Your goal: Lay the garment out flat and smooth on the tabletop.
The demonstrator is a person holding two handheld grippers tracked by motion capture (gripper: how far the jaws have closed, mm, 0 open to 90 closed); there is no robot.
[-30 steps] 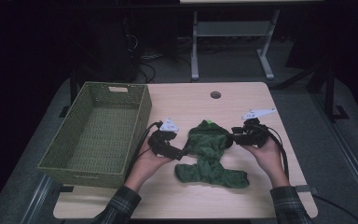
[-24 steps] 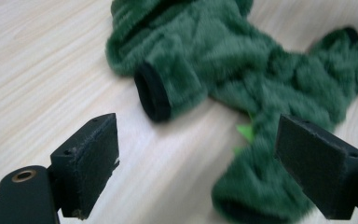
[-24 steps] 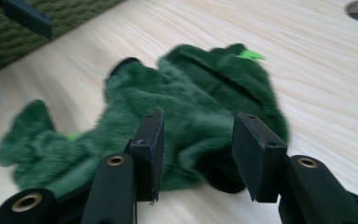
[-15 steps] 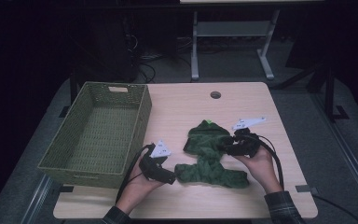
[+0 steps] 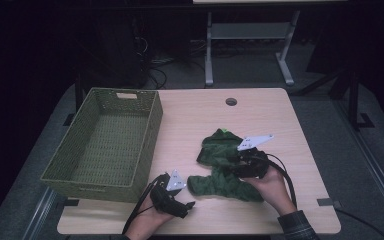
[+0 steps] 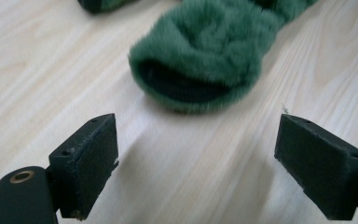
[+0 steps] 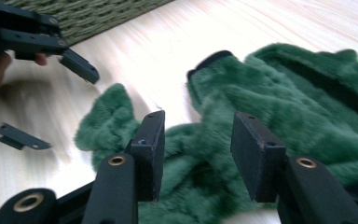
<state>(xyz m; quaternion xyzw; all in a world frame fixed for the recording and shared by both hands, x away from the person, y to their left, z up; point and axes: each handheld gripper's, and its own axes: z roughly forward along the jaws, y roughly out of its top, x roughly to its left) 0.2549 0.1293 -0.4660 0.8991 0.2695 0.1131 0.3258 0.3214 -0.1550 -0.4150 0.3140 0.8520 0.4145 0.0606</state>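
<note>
Lying crumpled mid-table right of the woven basket (image 5: pixel 105 140), the fuzzy green garment (image 5: pixel 225 165) has the right gripper (image 7: pixel 196 154) half-open over its pile, gripping nothing visibly, while the left gripper (image 6: pixel 196 158) gapes wide and empty just short of a sleeve cuff (image 6: pixel 200 65).

Left gripper (image 6: pixel 196 163): black jaws, brass rivets, grey triangular plate, trailing black cable at 7 o'clock. Right sleeve (image 5: pixel 300 226): dark plaid.

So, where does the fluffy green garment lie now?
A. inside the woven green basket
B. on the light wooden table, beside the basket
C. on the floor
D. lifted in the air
B: the fluffy green garment rests on the light wooden table, right of the woven green basket.
</note>
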